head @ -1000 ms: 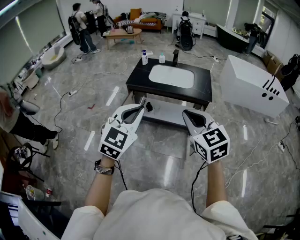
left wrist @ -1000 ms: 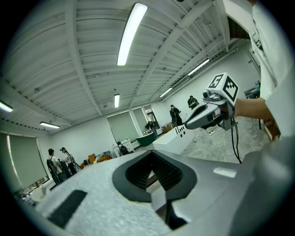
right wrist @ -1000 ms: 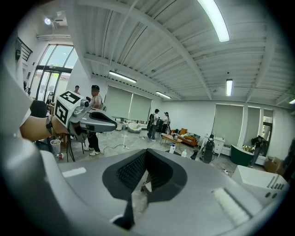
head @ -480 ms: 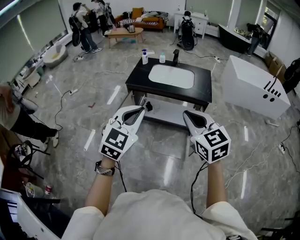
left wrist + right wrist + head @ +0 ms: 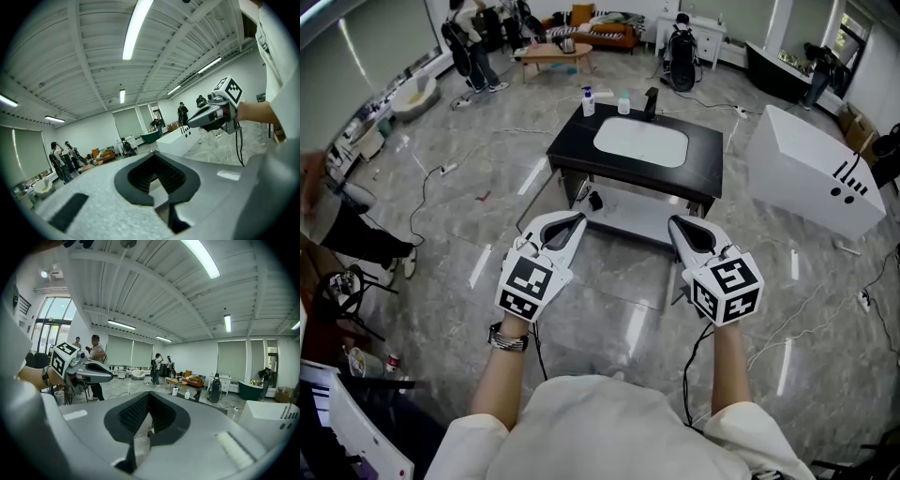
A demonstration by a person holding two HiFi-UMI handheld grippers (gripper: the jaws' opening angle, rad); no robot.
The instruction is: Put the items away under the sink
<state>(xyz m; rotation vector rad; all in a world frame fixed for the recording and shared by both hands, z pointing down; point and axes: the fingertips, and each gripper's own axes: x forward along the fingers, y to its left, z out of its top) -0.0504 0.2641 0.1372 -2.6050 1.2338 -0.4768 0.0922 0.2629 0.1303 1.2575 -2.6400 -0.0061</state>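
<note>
Approach step: both tongs clenched on nothing, short of the sink counter.

The left tongs and right tongs are held side by side, empty. Just past their tips runs the low shelf under the sink. Beyond that, at the far edge of the black counter, stand the white bottle and clear bottle beside the tap. Next, I'd judge, step closer, reach over the basin, open, and take 1 bottle. A floor cable lies left of the left tongs and a white box right of the right tongs; neither blocks the way.
</note>
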